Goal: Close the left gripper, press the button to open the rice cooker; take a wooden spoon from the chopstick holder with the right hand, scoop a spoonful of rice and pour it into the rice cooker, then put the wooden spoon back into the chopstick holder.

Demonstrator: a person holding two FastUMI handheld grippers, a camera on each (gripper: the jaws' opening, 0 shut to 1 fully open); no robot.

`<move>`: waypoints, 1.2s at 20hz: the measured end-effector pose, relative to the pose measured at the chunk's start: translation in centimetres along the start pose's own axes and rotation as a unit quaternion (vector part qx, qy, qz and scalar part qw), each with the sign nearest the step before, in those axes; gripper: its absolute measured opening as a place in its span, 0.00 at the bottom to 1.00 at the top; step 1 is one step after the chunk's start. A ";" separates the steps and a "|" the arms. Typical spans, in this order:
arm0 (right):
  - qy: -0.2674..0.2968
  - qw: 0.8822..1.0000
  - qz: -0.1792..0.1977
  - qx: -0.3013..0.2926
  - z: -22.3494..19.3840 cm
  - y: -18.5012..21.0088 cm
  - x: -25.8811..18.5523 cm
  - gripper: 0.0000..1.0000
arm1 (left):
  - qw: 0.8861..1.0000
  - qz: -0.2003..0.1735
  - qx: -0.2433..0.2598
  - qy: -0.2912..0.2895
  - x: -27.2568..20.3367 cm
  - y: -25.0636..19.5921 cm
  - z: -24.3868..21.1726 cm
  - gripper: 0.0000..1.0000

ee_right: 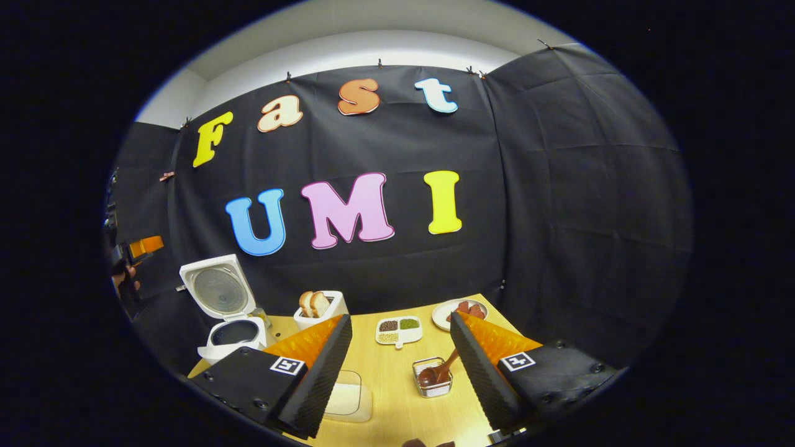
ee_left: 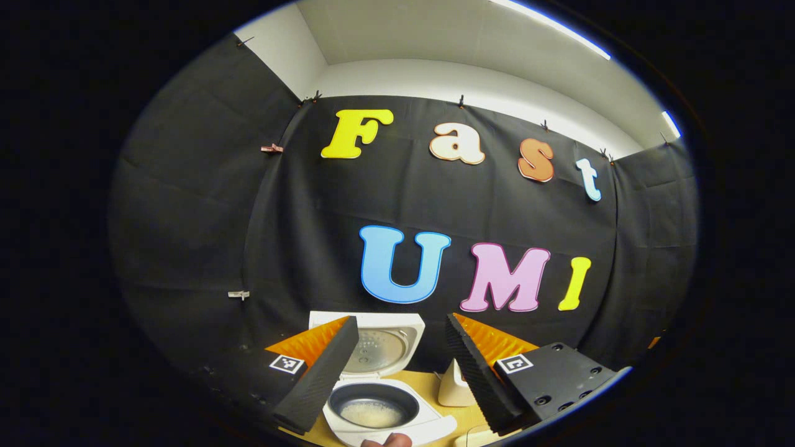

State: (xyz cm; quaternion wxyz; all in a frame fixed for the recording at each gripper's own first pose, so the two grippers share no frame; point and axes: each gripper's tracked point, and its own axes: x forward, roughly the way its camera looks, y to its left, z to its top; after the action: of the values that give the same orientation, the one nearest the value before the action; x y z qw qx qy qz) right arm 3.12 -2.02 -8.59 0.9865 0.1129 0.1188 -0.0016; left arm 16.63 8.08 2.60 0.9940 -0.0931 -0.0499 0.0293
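Note:
The white rice cooker (ee_left: 397,428) stands open below my left gripper (ee_left: 400,323), its lid (ee_left: 382,347) tipped up and back. A little rice lies in its dark inner pot (ee_left: 372,406). The left gripper is open with nothing between its fingers. In the right gripper view the cooker (ee_right: 233,338) sits at the table's far left. My right gripper (ee_right: 400,320) is open above the table. Between its fingers lies the wire chopstick holder (ee_right: 433,380), with the wooden spoon (ee_right: 440,371) resting in it. A clear container of rice (ee_right: 348,397) sits by the right gripper's left finger.
On the wooden table (ee_right: 397,410) stand a white holder with bread slices (ee_right: 320,308), a divided dish of beans (ee_right: 399,330) and a plate of brown pieces (ee_right: 461,312). The left gripper (ee_right: 141,247), held by a hand (ee_right: 124,279), hovers at the far left near the cooker.

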 end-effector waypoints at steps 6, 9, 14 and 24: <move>0.012 0.999 -0.029 -0.012 -0.6 -0.2 -2.0 0.98 | 0.998 0.021 0.040 -0.050 8.3 1.8 1.0 0.96; 0.016 0.998 -0.054 -0.012 -0.7 -1.0 -3.5 0.98 | 0.997 0.032 0.051 -0.040 12.3 2.6 -0.8 0.96; 0.018 0.995 -0.094 -0.028 -0.8 -2.7 -6.2 0.98 | 0.997 0.065 0.041 -0.017 18.1 5.0 -3.9 0.96; 0.040 0.991 -0.124 -0.007 -2.4 -4.3 -7.7 0.98 | 0.988 0.101 0.085 0.074 23.7 7.4 -11.8 0.96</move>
State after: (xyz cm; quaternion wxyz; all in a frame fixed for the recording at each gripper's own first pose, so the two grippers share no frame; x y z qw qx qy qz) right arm -5.10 -5.90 -10.00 0.9739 0.0904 0.1708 -0.1190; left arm 41.07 14.82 -8.10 0.9911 -0.0143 0.0365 0.1270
